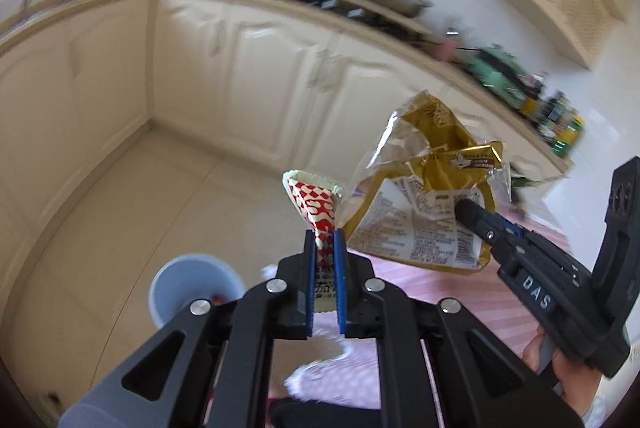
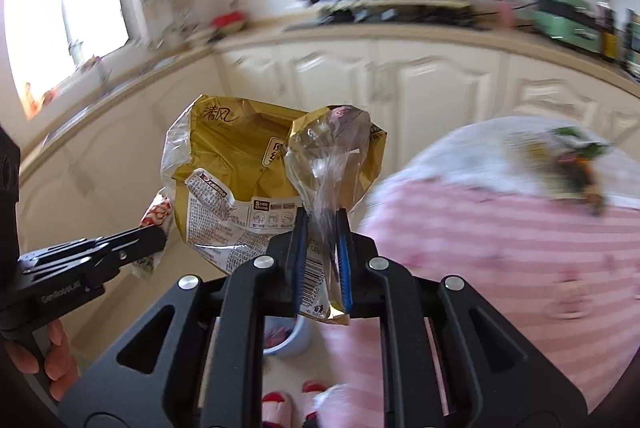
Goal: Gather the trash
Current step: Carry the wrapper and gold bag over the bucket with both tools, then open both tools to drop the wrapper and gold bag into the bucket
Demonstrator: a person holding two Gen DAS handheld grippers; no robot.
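My left gripper (image 1: 324, 248) is clamped on a crumpled red-and-white patterned paper wrapper (image 1: 316, 207), which sticks up from between the blue pads. My right gripper (image 2: 322, 228) is pinched tight on a gold and clear plastic snack bag (image 2: 240, 179), held in the air beside the pink striped tablecloth (image 2: 500, 236). The pale blue plastic bin (image 1: 196, 288) stands on the floor below and left of my left gripper, the nearer one, so I judge the wrapper drops first.
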